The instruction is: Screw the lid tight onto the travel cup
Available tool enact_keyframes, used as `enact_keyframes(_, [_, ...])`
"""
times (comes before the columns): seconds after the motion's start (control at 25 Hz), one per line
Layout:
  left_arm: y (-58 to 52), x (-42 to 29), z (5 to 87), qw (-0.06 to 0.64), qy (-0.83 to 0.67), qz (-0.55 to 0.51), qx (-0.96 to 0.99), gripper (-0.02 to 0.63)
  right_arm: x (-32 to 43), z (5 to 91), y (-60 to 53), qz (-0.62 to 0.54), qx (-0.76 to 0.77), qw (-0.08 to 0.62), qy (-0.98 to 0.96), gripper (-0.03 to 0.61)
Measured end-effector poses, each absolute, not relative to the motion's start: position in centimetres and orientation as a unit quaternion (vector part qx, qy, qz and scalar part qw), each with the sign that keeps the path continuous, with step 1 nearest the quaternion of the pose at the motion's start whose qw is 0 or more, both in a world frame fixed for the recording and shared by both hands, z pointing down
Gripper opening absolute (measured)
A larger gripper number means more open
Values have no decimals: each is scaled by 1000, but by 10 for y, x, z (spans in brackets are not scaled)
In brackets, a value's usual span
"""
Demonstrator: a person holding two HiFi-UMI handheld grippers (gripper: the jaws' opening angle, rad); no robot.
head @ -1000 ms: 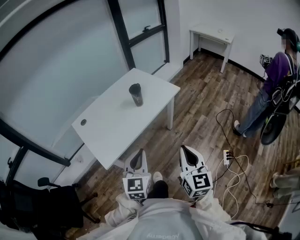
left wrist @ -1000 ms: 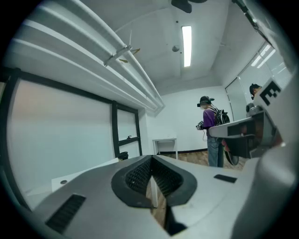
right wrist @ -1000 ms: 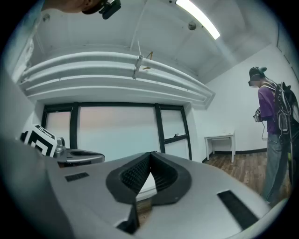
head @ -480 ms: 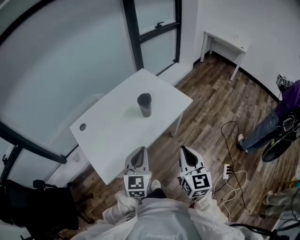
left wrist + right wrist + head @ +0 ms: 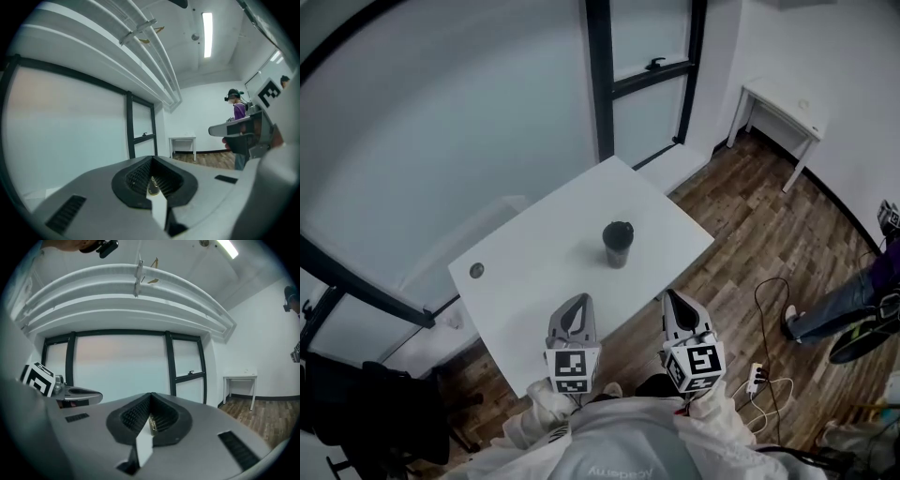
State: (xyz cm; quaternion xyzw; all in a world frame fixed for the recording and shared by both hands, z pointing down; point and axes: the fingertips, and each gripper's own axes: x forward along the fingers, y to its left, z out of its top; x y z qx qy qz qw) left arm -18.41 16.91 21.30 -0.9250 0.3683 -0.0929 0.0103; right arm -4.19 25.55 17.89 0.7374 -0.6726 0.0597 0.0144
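Observation:
A dark travel cup (image 5: 618, 245) with its black lid on top stands upright near the middle of a white table (image 5: 534, 272) in the head view. My left gripper (image 5: 573, 310) and right gripper (image 5: 679, 306) are held side by side at the table's near edge, well short of the cup. Both are shut, with nothing between their jaws. In the left gripper view a sliver of the cup (image 5: 153, 186) shows through the notch of the closed jaws; the right gripper view shows it the same way, cup (image 5: 152, 423).
A glass wall with dark frames runs behind the table. A small white side table (image 5: 783, 112) stands at the far right. Cables and a power strip (image 5: 757, 377) lie on the wooden floor at right, near a person's leg (image 5: 825, 314). A black chair (image 5: 366, 412) sits at lower left.
The view has shifted toward the table: cup and table now lie closer and more central. Both grippers have come up to the table's near edge, still shut.

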Motion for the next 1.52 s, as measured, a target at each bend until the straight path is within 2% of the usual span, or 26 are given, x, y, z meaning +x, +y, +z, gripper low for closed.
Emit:
enact_keyframes(0.8, [22,-76,283,-46,559,-163,-812,8,100,241,29,120,563,35,-817,21])
enact_keyframes(1.08, [2,-79,301,-66,594,-166,-784,8,105,256,-17,126,509,28,-851,21])
enact_keyframes(1.52, [-39,-92,327,-60,569,-83,-816,8,78,289,-62,99,473,-2,-875,21])
